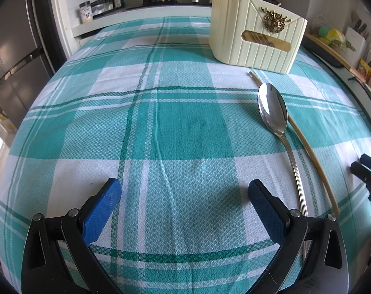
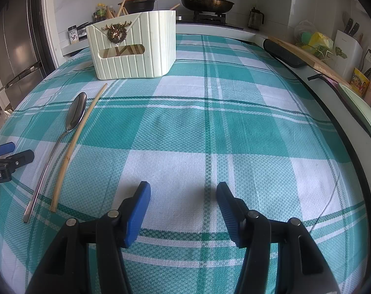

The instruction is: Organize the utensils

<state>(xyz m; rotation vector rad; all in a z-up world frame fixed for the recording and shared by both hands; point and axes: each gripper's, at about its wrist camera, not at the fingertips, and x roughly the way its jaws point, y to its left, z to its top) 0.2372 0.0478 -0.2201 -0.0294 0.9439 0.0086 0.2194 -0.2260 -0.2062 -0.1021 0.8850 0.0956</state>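
Clearly, the metal spoon and the single bamboo chopstick lay side by side on the checked tablecloth, between the two grippers, long axes running from near to far toward the cream utensil holder. The left gripper hovered spread and empty, with the spoon's handle just beside its right finger. The right gripper was also spread and empty, and the utensils lay well to its left. I judged the left hand the nearer one.
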